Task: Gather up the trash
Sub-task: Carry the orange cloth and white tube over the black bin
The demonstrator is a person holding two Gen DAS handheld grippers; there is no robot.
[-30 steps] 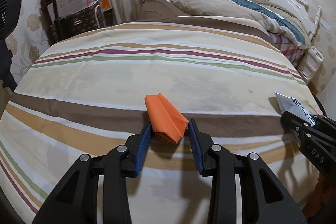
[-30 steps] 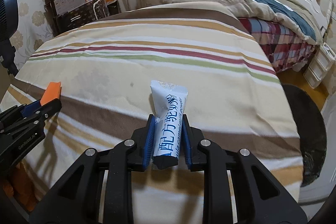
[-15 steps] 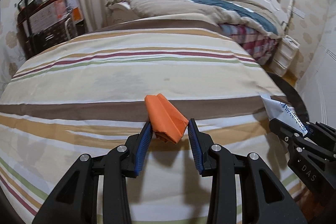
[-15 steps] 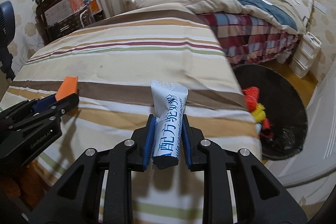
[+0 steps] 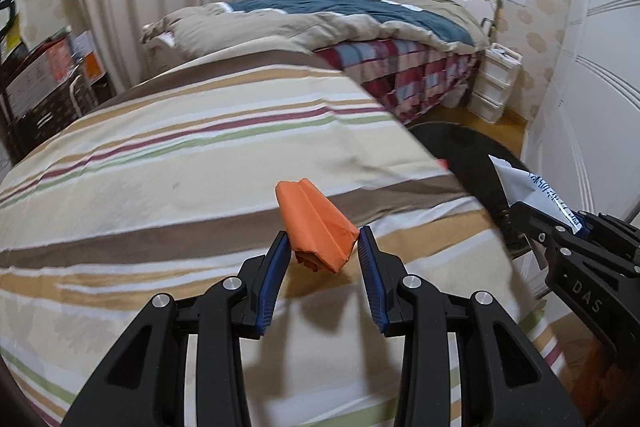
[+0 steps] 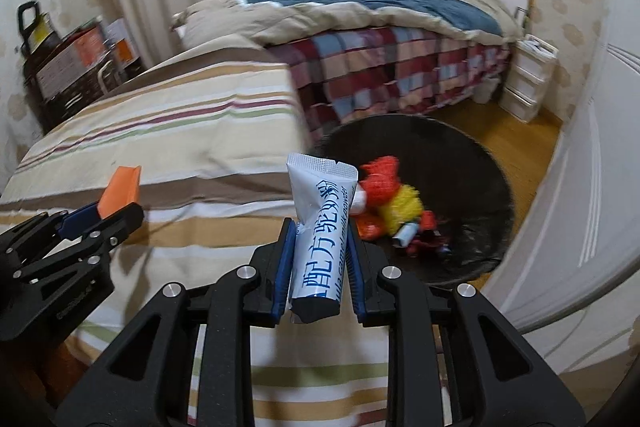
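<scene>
Left gripper, tilted downward over the near edge of the striped-cloth bench, clamps a folded orange paper wad. Right gripper, likewise tilted down at the bench's right corner, pinches a white sachet with blue print, upright. Beyond it on the floor, a round black bin holds red and yellow scraps.

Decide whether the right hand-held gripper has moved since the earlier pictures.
Yes. The right hand-held gripper swung rightward off the striped bed toward the black bin.
</scene>
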